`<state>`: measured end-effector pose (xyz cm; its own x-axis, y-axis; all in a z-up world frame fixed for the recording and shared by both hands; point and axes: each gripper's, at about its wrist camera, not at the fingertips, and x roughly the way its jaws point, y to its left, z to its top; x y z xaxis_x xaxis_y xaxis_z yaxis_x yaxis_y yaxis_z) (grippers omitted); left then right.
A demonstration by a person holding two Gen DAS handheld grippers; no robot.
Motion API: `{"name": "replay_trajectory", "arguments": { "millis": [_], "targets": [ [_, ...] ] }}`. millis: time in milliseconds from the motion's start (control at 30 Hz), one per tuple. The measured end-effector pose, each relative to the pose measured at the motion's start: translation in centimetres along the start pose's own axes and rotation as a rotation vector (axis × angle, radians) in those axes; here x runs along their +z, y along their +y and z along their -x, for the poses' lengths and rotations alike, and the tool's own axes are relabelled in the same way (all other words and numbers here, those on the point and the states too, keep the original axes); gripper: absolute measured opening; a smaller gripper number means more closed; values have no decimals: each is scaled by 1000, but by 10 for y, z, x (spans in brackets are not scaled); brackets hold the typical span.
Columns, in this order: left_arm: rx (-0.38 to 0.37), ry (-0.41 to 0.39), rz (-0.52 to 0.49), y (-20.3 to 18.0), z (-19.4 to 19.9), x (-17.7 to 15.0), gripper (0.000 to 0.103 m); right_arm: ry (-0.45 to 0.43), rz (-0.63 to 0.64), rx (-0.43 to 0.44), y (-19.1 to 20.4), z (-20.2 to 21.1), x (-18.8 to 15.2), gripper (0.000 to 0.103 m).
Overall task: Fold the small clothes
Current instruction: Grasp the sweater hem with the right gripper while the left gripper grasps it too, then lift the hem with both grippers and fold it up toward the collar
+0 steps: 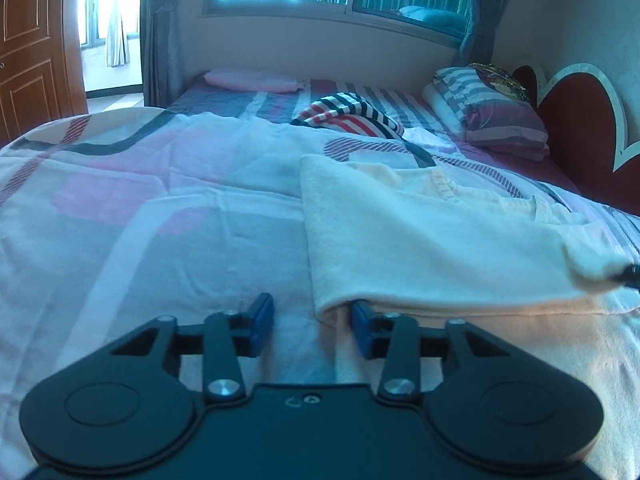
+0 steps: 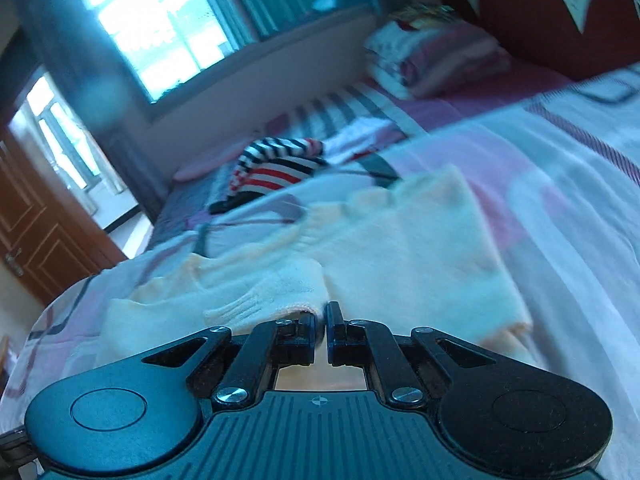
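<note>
A cream knitted small sweater [image 1: 432, 240] lies partly folded on the bed's pink and white quilt [image 1: 160, 220]. My left gripper [image 1: 312, 326] is open, low at the sweater's near left corner, with that folded corner between its blue pads [image 1: 262, 320]. In the right wrist view my right gripper [image 2: 320, 332] is shut on the sweater's ribbed cuff [image 2: 288, 292], and the sweater body [image 2: 400, 256] spreads ahead of it. The right gripper's black tip [image 1: 630, 274] shows at the far right of the left wrist view, holding the cuff up.
A red, white and navy striped garment [image 1: 352, 116] lies further up the bed. Striped pillows [image 1: 488, 112] sit by the red heart-shaped headboard [image 1: 576, 128]. A pink folded cloth [image 1: 252, 80] is near the window wall. A wooden door [image 1: 32, 52] is on the left.
</note>
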<state>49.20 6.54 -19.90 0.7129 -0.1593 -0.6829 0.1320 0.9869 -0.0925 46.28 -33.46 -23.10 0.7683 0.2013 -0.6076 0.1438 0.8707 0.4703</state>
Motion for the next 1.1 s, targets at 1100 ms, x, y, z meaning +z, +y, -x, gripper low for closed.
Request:
{"name": "replay_trajectory", "arguments": {
  "millis": [1100],
  "targets": [
    [-77,40,9,-4,13,8,47,-75,65,-130,-43,27,11,26]
  ]
}}
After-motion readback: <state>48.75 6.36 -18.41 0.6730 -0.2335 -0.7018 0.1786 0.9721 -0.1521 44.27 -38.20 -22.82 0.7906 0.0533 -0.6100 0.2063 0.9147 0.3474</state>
